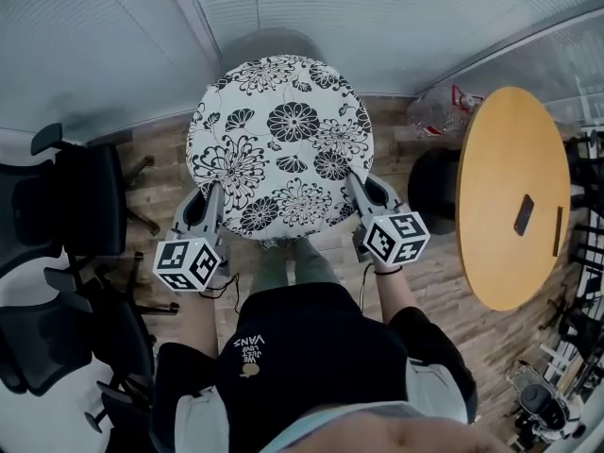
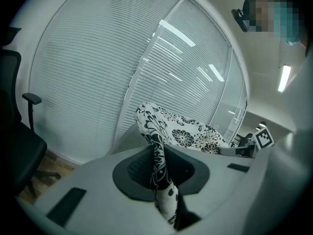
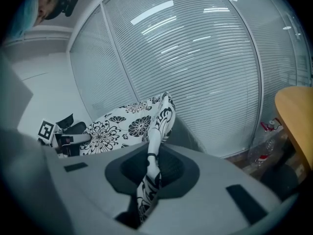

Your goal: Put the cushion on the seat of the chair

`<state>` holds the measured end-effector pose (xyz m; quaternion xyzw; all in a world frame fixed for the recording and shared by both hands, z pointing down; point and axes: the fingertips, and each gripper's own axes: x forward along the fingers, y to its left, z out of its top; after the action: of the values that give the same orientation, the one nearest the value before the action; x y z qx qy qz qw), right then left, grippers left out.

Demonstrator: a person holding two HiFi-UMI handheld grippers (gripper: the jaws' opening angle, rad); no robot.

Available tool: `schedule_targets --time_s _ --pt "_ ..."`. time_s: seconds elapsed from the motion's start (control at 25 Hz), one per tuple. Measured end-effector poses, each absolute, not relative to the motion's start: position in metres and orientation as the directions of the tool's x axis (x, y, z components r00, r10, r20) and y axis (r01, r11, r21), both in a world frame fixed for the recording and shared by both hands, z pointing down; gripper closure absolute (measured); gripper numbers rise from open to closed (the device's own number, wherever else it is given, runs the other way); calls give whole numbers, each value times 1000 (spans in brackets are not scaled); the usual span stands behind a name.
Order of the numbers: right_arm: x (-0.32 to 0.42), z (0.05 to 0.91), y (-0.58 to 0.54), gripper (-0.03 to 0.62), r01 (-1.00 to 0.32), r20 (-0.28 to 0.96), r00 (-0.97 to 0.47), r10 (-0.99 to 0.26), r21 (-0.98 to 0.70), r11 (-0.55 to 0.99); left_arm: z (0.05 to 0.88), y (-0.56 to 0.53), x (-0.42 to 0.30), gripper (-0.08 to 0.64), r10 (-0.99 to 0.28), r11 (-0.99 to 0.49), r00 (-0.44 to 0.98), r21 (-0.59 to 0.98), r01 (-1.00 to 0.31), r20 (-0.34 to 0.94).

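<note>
Between the two tongs, up off the wooden floor, hangs the round black-and-white floral cushion [image 1: 281,140]. In the head view the left gripper [image 1: 213,198] bites the cushion's rim at about 7 o'clock and the right gripper [image 1: 356,189] bites it at about 5 o'clock. Each gripper view shows the jaws nearly closed, pinching a fold of the patterned fabric between the dark pads, with the rest of the cushion spreading away beyond them. Past the cushion's 12 o'clock edge a rounded grey chair [image 1: 269,41] shows, mostly covered by it, in front of the window blinds. At 3 o'clock stands a round wooden table [image 1: 505,159] with a small dark flat object [image 1: 524,215] on it. At 9 o'clock stand black office chairs [image 1: 80,201].
</note>
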<state>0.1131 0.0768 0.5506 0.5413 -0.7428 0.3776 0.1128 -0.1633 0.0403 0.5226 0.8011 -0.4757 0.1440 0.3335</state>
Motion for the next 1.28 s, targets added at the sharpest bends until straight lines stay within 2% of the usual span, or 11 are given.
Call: schedule_targets --time_s 1.28 --pt "109 549 72 549 -892 607 -401 -686 -430 141 528 41 -159 501 -638 -310 506 409 -858 580"
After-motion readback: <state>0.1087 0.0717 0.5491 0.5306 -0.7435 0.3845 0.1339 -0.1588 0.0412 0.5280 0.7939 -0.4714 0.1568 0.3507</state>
